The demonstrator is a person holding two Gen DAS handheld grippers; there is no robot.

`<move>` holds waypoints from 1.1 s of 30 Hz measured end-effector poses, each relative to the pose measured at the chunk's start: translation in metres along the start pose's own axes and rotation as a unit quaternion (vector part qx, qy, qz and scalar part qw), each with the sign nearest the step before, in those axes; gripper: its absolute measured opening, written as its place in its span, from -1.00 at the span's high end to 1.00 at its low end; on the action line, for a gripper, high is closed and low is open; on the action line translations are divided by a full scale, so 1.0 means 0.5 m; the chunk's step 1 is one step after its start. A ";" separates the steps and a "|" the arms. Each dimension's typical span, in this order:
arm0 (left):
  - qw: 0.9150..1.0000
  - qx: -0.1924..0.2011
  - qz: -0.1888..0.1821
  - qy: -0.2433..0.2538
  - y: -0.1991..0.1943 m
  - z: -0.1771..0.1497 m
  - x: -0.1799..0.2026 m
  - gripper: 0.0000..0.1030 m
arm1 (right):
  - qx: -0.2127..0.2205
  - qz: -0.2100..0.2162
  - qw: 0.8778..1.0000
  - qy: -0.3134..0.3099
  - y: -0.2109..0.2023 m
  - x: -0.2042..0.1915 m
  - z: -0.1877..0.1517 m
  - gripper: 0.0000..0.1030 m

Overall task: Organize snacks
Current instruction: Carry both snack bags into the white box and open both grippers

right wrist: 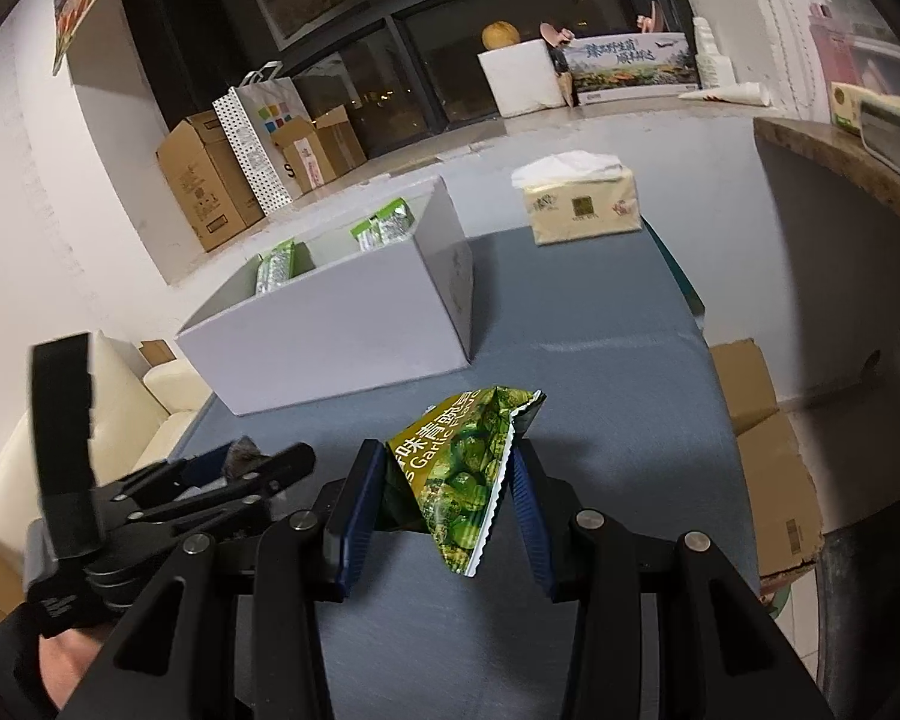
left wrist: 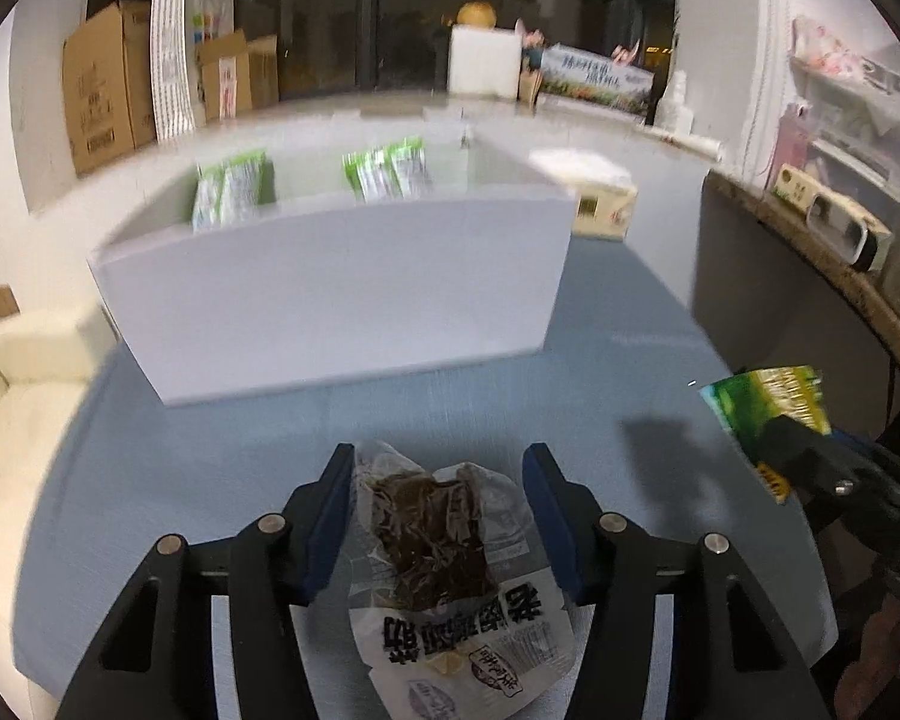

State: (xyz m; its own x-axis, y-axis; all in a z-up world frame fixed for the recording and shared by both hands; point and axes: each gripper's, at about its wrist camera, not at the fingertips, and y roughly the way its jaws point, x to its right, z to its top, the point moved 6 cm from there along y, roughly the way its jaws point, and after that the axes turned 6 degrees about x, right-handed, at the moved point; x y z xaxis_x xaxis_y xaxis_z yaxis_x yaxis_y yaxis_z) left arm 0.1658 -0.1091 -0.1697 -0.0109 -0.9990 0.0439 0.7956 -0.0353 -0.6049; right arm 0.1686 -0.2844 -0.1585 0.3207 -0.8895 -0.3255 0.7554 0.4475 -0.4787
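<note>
A: What is seen at the left tongs (left wrist: 438, 516)?

B: A white packet of brown snack (left wrist: 444, 558) is framed between the fingers; whether it is pinched cannot be told.

A: And the right tongs (right wrist: 447, 489)?

B: A green pea packet (right wrist: 459, 474) is gripped above the blue counter (right wrist: 600, 372).

A: Ahead of both?

B: A white box (left wrist: 330, 294) is set, green packets (left wrist: 384, 168) stood inside.

Four green packets (left wrist: 234, 192) boxed, one green (right wrist: 462, 480), one white (left wrist: 444, 570).
</note>
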 end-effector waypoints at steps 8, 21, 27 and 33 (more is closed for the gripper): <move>0.998 0.063 -0.007 -0.014 -0.021 0.165 -0.116 -0.18 | 0.034 0.035 0.998 -0.029 0.052 -0.097 0.137 0.10; 0.997 0.071 0.017 -0.022 0.148 0.369 -0.279 -0.81 | -0.027 0.012 0.998 -0.063 0.326 -0.176 0.290 -0.25; 0.999 0.036 0.002 -0.019 0.196 0.332 -0.276 -1.00 | -0.033 -0.018 0.998 -0.059 0.343 -0.140 0.261 -0.87; 0.996 0.081 0.042 0.023 0.131 0.324 -0.252 -1.00 | 0.001 -0.031 0.998 -0.055 0.281 -0.135 0.273 -0.87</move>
State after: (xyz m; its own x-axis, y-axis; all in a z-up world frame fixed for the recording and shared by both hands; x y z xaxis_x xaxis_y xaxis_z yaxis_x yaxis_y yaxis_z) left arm 0.3176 0.0192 -0.0861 0.0346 -0.9986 -0.0397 0.8824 0.0492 -0.4680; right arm 0.3312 -0.1738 -0.0926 0.3336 -0.9204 -0.2039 0.7772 0.3909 -0.4931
